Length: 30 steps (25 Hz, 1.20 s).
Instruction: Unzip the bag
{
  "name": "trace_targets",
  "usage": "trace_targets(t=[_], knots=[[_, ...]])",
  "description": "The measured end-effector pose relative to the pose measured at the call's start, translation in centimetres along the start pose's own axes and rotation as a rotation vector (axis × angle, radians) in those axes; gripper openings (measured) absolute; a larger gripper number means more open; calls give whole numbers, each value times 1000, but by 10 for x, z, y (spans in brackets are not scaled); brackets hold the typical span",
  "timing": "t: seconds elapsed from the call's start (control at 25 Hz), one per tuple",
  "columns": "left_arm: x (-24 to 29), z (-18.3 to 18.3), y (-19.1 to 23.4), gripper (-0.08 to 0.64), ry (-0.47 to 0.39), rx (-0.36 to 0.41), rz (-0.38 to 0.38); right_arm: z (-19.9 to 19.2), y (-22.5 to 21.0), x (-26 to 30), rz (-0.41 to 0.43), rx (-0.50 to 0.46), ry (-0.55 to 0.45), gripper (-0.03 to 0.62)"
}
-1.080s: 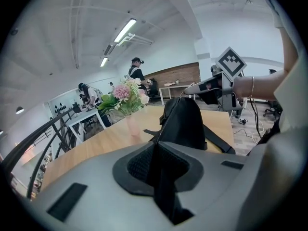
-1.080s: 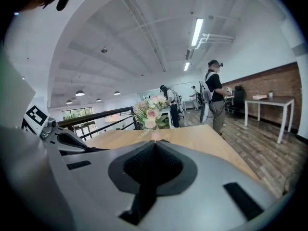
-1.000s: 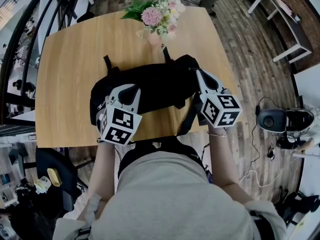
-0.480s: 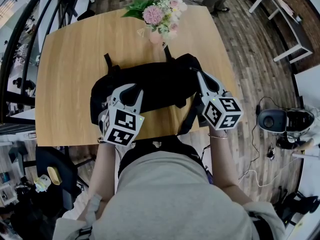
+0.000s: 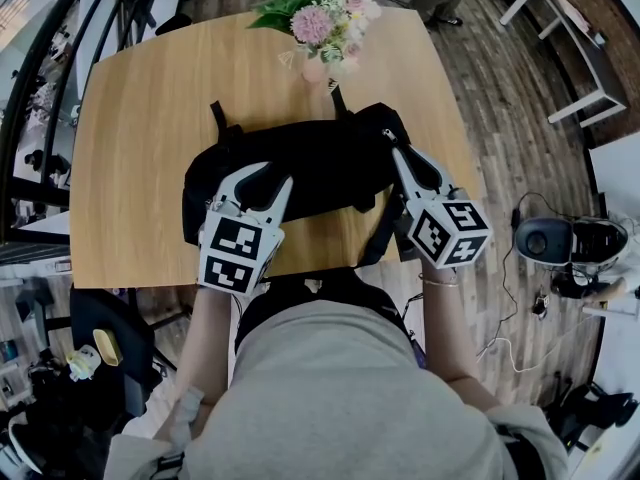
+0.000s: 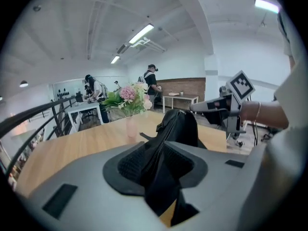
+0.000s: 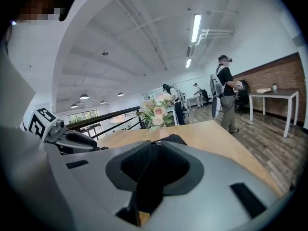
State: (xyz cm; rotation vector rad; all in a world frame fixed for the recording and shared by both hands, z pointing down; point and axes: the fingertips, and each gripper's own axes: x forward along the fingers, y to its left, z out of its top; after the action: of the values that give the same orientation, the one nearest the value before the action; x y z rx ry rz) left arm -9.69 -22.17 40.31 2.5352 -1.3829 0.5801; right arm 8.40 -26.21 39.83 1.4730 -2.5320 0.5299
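Head view: black bag is laid on table; its two ends are straddled by left gripper and right gripper, jaws just loosened, narrowly apart.

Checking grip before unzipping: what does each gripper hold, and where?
Nothing firmly; both have just been opening. The left gripper straddles a fold at the left end of the bag, the right gripper its right end.

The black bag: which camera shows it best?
The head view: most of the black bag lies across the table, seen from above. The left gripper view shows one fold and end close up; the right gripper view, just a dark sliver.
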Motion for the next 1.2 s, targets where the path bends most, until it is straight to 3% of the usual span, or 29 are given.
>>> trace_targets(t=[0.16, 0.52, 0.68, 0.88, 1.04, 1.2], knots=[[-9, 12, 5, 115, -58, -131, -2, 5, 29, 2, 75, -3, -5, 89], [-25, 15, 7, 114, -112, -257, 31, 11, 92, 9, 241, -32, -17, 100], [-28, 12, 3, 111, -121, -282, 14, 4, 112, 10, 290, -53, 21, 89], [-34, 12, -3, 49, -148, -316, -34, -7, 133, 11, 344, -47, 46, 66], [-32, -2, -8, 37, -88, -299, -21, -14, 141, 10, 357, -47, 65, 9], [-32, -14, -9, 26, -39, -316, -1, -20, 150, 10, 381, -59, 87, 6]])
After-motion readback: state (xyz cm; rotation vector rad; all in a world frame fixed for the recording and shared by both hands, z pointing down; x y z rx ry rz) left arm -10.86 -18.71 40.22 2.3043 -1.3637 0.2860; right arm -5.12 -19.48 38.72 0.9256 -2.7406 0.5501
